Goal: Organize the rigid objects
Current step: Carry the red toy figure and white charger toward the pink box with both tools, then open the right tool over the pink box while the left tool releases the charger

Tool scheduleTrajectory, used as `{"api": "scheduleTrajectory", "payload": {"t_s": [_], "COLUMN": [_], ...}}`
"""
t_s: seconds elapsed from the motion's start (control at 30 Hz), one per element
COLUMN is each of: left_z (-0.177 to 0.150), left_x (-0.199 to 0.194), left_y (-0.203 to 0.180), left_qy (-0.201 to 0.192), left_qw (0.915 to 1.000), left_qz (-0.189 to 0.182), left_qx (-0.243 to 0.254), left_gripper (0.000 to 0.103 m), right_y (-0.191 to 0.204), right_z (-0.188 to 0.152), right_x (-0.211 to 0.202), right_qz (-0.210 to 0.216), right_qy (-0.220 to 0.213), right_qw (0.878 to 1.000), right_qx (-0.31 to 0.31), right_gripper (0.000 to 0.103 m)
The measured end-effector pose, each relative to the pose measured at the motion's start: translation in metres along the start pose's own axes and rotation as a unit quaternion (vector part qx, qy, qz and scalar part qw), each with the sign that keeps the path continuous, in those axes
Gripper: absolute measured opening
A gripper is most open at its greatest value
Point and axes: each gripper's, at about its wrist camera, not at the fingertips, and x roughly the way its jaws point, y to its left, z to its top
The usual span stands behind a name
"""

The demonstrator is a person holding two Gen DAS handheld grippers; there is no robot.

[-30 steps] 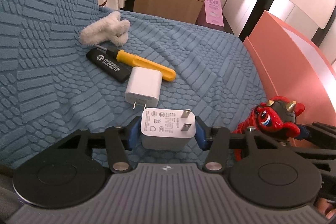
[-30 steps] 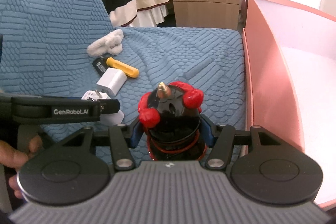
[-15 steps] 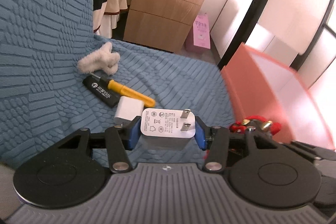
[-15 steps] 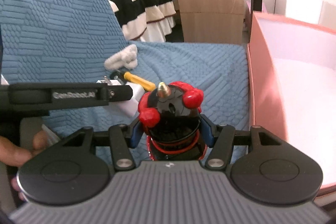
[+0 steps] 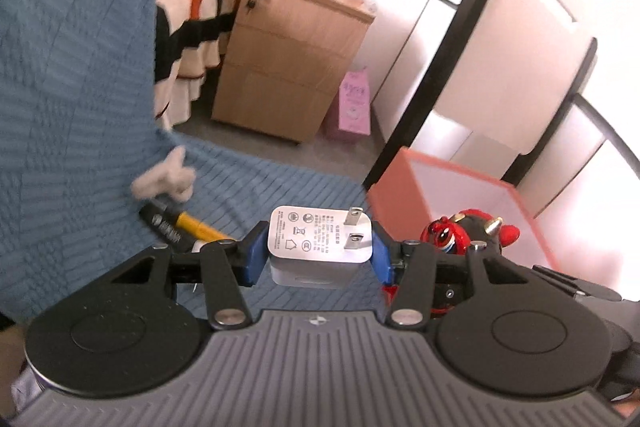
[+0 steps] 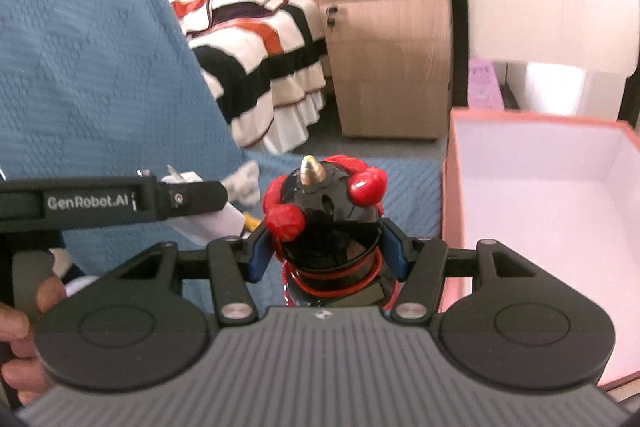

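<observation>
My left gripper (image 5: 318, 253) is shut on a white plug charger (image 5: 320, 245), held above the blue sofa seat (image 5: 280, 183), prongs up. My right gripper (image 6: 326, 255) is shut on a red and black horned toy figure (image 6: 326, 211), held just left of the pink box (image 6: 540, 187). The toy also shows in the left wrist view (image 5: 466, 231), in front of the pink box (image 5: 404, 187). A yellow-handled screwdriver (image 5: 196, 223) and a black flat device (image 5: 162, 225) lie on the seat. The second white charger is mostly hidden behind my left gripper.
A fluffy white clip (image 5: 166, 179) lies on the seat by the sofa back (image 5: 72, 67). A wooden drawer cabinet (image 5: 288, 67), a striped bed (image 6: 256, 47) and a pink bag (image 5: 352, 103) stand beyond. The left gripper's side (image 6: 112, 201) crosses the right wrist view.
Both grippers have risen well above the seat with their objects and tilted up. The pink box's inside now shows more fully in the right wrist view.
</observation>
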Motion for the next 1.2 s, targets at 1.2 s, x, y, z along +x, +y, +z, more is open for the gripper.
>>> {"api": "scheduleTrajectory", "payload": {"t_s": [1.2], "left_z": [0.007], "left_x": [0.101], "left_y": [-0.179], "left_qy": [0.079], "left_qw": [0.9891], "left_qz": [-0.087], "left_qx": [0.088], "left_gripper": [0.058], "right_y": [-0.150], "right_z": [0.005], "right_x": [-0.051], "right_qz": [-0.113], "right_qy": [-0.023], "right_qw": [0.987], "right_qx": [0.111], "right_gripper": [0.059]}}
